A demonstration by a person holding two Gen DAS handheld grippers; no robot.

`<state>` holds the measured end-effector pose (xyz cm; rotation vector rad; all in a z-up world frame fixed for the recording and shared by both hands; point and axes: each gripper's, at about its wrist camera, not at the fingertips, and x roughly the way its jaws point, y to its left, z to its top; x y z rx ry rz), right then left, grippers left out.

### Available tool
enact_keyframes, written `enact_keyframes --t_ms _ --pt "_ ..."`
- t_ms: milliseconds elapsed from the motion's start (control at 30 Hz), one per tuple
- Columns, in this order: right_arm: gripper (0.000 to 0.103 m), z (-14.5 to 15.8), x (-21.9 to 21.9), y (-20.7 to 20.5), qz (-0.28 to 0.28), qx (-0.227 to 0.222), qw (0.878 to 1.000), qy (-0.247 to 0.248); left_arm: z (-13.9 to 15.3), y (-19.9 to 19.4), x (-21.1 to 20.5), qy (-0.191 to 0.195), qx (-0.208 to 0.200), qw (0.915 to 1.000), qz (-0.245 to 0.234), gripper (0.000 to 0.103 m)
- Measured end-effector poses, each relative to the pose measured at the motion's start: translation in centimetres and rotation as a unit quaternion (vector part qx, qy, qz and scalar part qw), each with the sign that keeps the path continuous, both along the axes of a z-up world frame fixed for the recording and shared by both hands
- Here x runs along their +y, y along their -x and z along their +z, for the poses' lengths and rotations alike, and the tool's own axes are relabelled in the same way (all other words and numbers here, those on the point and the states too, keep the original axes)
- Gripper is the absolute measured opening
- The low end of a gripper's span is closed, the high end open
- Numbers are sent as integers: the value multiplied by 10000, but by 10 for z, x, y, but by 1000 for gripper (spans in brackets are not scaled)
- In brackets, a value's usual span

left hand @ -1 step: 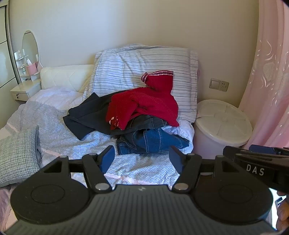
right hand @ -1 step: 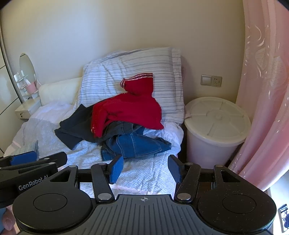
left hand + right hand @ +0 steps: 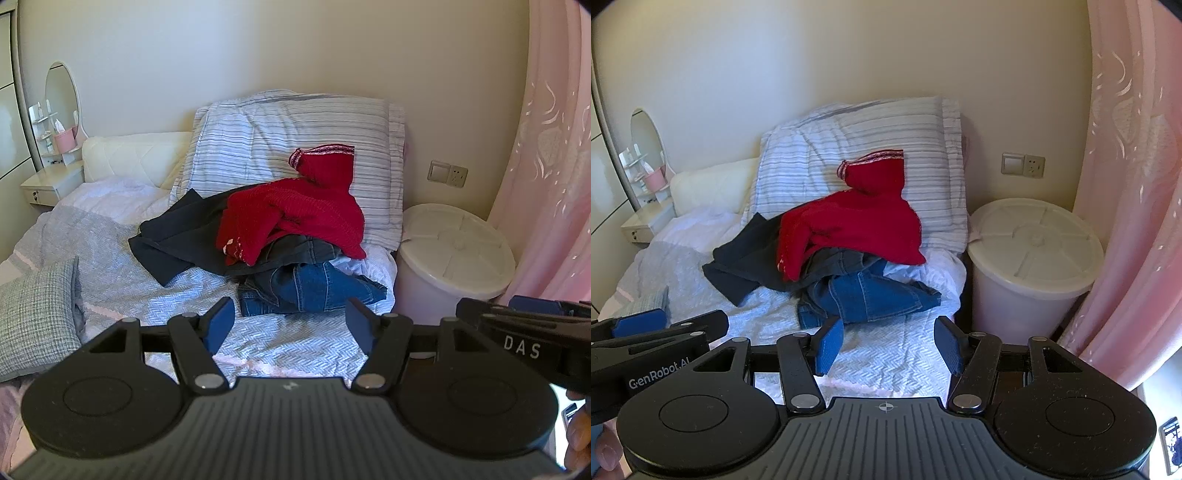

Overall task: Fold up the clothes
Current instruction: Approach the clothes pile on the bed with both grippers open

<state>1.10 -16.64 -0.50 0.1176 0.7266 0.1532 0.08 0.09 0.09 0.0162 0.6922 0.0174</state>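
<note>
Clothes: one heap on the bed [image 3: 110, 266], against the striped pillow [image 3: 295, 122].
Sweater [image 3: 295, 218]: red, on top of the heap, one part up against the pillow.
Dark garment [image 3: 177, 240]: under the sweater, spread toward the left.
Jeans [image 3: 317, 288]: blue, at the bottom, nearest the grippers.
Left gripper [image 3: 290, 325]: fingers spread, holding nothing, short of the heap.
Right gripper [image 3: 888, 345]: fingers spread, holding nothing, short of the jeans.
Bin [image 3: 1034, 258]: white, lidded, right of the bed.
</note>
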Motion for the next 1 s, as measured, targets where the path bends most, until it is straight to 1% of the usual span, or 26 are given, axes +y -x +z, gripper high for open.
enact_keyframes --t_ms 300,400,1000 --pt "58 -1 4 -6 59 -48 10000 -1 4 -4 5 41 -39 9999 85 63" --pt "58 -1 3 -6 88 -73 9999 0 6 -2 16 85 -57 9999 133 63" --pt "58 1 15 -7 183 -93 9998 -8 11 6 30 87 -127 9988 468 63"
